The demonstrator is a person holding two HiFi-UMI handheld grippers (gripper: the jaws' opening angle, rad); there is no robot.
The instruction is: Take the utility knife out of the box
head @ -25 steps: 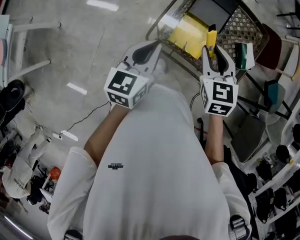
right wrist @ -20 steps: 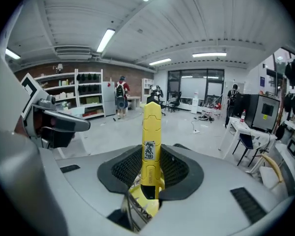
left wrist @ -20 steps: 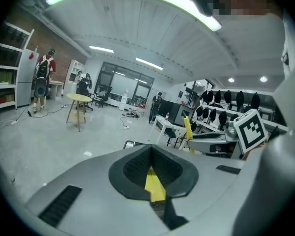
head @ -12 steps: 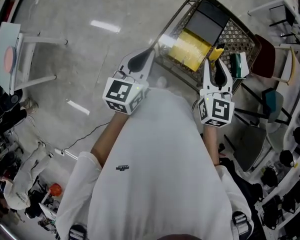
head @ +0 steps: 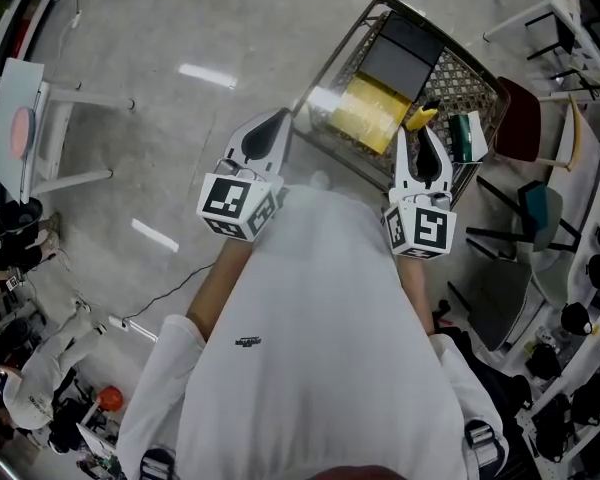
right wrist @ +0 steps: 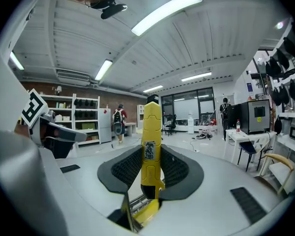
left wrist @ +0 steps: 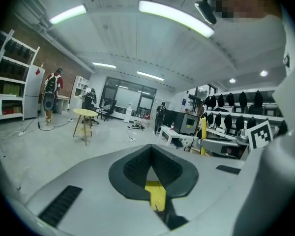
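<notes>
A: Any writing you can actually read?
B: No. The utility knife [right wrist: 151,146] has a small white label [right wrist: 148,150] halfway up its yellow body, but the print is too fine to read
A: And away from the knife?
B: A tiny dark print [head: 246,341] on the white shirt [head: 320,388], illegible, and the marker cubes [head: 235,206] carry only black-and-white square patterns

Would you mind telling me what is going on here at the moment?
A person is working with a handheld gripper in each hand. The right gripper grips a yellow utility knife lengthwise between its jaws, held up over the near edge of a wire basket containing a yellow box. The left gripper is empty, jaws together, hovering alongside.
</notes>
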